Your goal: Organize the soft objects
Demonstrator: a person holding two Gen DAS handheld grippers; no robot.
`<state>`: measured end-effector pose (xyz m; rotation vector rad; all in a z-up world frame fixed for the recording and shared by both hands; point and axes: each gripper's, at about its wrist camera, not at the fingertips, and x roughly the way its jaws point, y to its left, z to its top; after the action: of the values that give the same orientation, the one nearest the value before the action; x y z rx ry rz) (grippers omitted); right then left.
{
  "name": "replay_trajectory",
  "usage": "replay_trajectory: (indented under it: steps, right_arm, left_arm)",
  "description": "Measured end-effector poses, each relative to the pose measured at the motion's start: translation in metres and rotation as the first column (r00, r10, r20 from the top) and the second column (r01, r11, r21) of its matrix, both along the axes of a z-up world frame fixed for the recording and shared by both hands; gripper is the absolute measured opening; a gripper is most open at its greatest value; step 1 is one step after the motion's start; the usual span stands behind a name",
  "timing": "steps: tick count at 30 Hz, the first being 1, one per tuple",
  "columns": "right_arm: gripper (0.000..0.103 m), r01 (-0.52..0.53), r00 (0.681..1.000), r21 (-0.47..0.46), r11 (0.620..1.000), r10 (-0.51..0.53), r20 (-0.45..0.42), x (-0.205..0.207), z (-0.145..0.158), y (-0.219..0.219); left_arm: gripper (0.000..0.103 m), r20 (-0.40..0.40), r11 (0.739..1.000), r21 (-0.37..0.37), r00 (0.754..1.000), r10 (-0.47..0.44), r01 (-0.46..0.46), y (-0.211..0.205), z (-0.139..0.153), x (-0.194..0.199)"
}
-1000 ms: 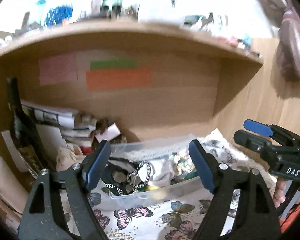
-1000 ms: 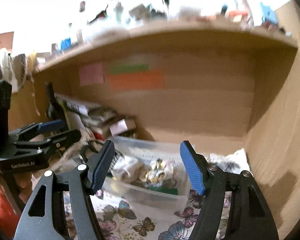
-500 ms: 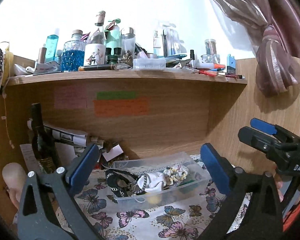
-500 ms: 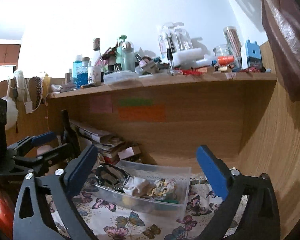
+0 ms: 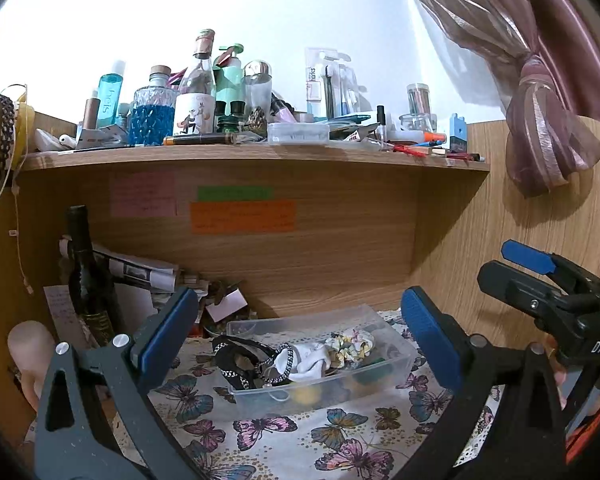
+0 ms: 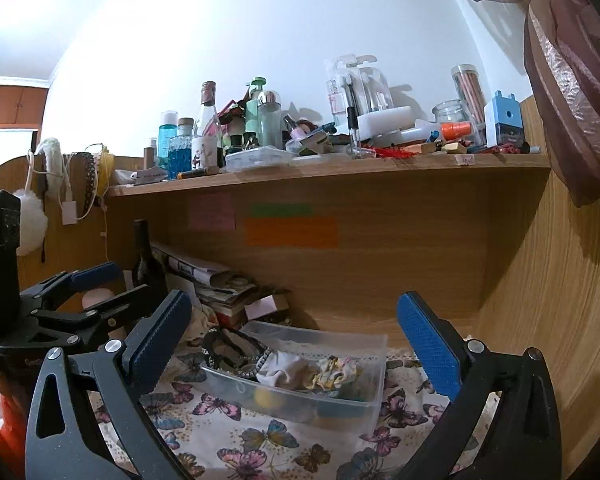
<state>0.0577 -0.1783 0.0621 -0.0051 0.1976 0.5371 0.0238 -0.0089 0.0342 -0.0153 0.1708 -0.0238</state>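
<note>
Both our left gripper (image 5: 296, 340) and right gripper (image 6: 294, 338) gape empty, the clear plastic bin (image 5: 392, 364) ahead between each pair of jaws — its white sock (image 5: 310, 362) and floral scrunchie (image 5: 352, 346) look light and limp, so we'd pinch a bunched fold.

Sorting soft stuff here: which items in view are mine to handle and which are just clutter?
Job items:
- clear plastic bin
- black headband hanging over its edge
- white sock
- floral scrunchie
- left gripper and right gripper, both open, empty

Just lying about:
- bottles on the shelf
- dark bottle
- paper stack
- sticky notes
- curtain
</note>
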Motion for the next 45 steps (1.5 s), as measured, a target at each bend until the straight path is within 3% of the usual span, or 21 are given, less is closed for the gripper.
replay_trajectory:
  steps: [45]
  right_arm:
    - [0.103,0.001,1.0,-0.008,1.0,-0.001,-0.01,0.0015,-0.0047,0.0062]
  left_arm:
    - [0.103,-0.031,0.999,-0.033,0.999,-0.036,0.035,0.0025,-0.0028,0.0095]
